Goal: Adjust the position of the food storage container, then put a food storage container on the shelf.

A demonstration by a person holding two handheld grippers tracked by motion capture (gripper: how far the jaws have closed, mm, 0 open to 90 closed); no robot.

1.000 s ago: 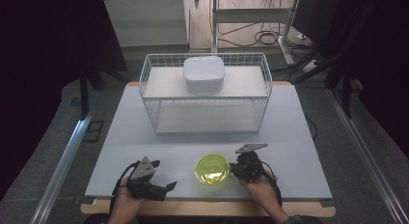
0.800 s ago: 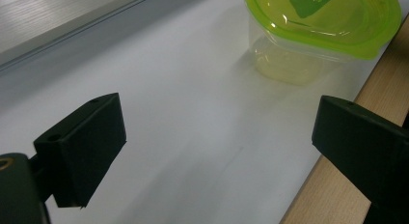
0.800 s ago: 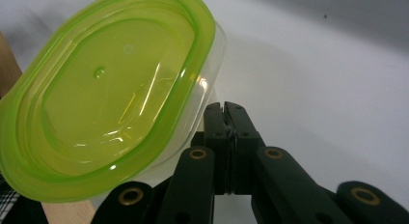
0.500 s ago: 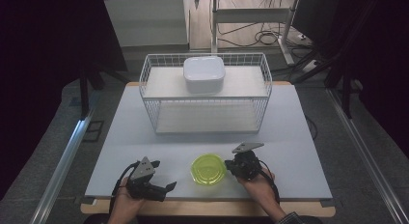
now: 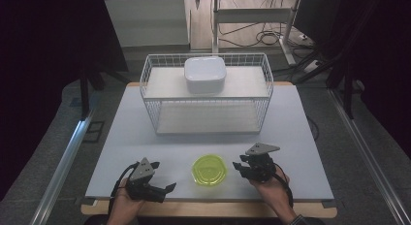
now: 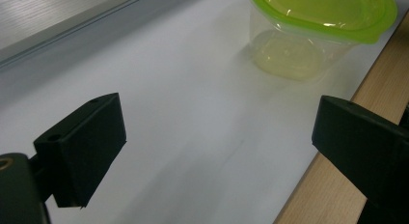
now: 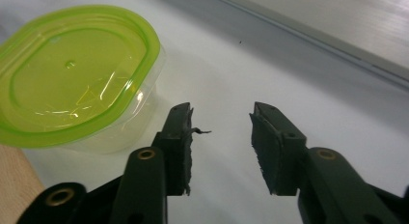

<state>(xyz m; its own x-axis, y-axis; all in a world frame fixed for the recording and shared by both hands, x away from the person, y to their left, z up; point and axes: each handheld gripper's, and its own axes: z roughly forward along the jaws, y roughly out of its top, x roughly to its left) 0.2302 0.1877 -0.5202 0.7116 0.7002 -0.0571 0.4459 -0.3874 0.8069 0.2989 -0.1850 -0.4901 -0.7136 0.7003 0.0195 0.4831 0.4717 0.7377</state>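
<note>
Your left gripper [image 5: 154, 182] lies low at the table's [image 5: 145, 133] near edge, hand [image 5: 123, 205] under it, jaws wide apart with nothing between; its own view shows the tub's [image 6: 308, 45] clear wall and pale base under the green lid [image 6: 328, 11], which from above read as one flat green disc [image 5: 210, 169]; that view cuts the tub off at the top and right. The tub stands between your grippers, touching neither, near the front edge. Behind it the high view gives the wire basket [image 5: 160, 113] with a white box [image 5: 204, 74] on its upper shelf. Your right gripper [image 5: 240, 168] points left toward the tub, hand [image 5: 269, 186] behind it; its jaws have just been opening and stand parted, empty, just beside the tub; the tub's left side is cropped in the right gripper view.
</note>
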